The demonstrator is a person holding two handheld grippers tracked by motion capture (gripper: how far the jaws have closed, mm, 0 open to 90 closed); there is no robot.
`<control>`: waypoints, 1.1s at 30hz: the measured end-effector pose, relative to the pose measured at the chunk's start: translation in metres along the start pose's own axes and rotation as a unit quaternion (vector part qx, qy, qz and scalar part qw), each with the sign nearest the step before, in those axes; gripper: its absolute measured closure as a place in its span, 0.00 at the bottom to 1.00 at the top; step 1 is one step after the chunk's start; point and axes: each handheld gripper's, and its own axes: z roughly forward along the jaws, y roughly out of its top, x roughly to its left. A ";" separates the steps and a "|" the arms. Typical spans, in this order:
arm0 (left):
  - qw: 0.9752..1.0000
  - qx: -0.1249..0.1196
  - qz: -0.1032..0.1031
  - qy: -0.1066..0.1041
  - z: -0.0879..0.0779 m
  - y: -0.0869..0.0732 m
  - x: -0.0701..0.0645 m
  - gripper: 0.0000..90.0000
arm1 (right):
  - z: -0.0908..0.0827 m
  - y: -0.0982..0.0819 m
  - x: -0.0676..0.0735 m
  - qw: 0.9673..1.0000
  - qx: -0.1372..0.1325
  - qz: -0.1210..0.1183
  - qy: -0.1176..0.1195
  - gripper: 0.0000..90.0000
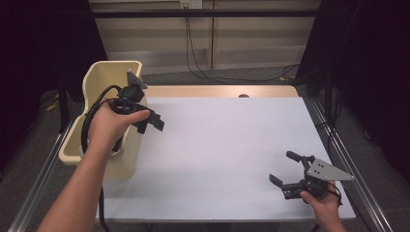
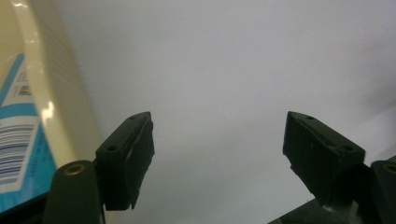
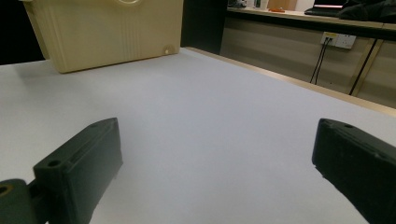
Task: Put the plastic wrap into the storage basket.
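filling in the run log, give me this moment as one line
left gripper: open, empty, beside cream bin | right gripper: open, empty, low over white table sheet | bin: at table's left edge

Picture's edge cuts off the bin's blue label (image 2: 16, 140).

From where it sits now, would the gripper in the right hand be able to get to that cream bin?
Probably yes. The right gripper sits at the near right, the cream bin at the far left edge; the white table top between them is bare, though the hand must cross it.
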 end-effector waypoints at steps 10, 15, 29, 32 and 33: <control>0.999 0.001 0.033 -0.021 0.038 -0.008 -0.022 0.21 | 0.000 0.000 0.000 1.000 0.000 0.001 0.000 0.01; 0.999 -0.004 0.047 -0.027 0.065 -0.019 -0.032 0.17 | -0.001 0.000 0.000 1.000 -0.001 0.000 0.001 0.01; 0.981 -0.143 0.126 -0.022 0.128 -0.064 -0.051 0.14 | -0.002 0.000 0.000 1.000 -0.002 0.000 0.000 0.01; 0.963 -0.219 0.159 -0.006 0.137 -0.079 -0.055 0.12 | -0.002 -0.001 0.000 1.000 -0.001 0.000 0.000 0.01; 0.958 -0.232 0.168 -0.002 0.140 -0.084 -0.056 0.11 | -0.002 0.000 0.000 1.000 -0.002 0.000 0.001 0.01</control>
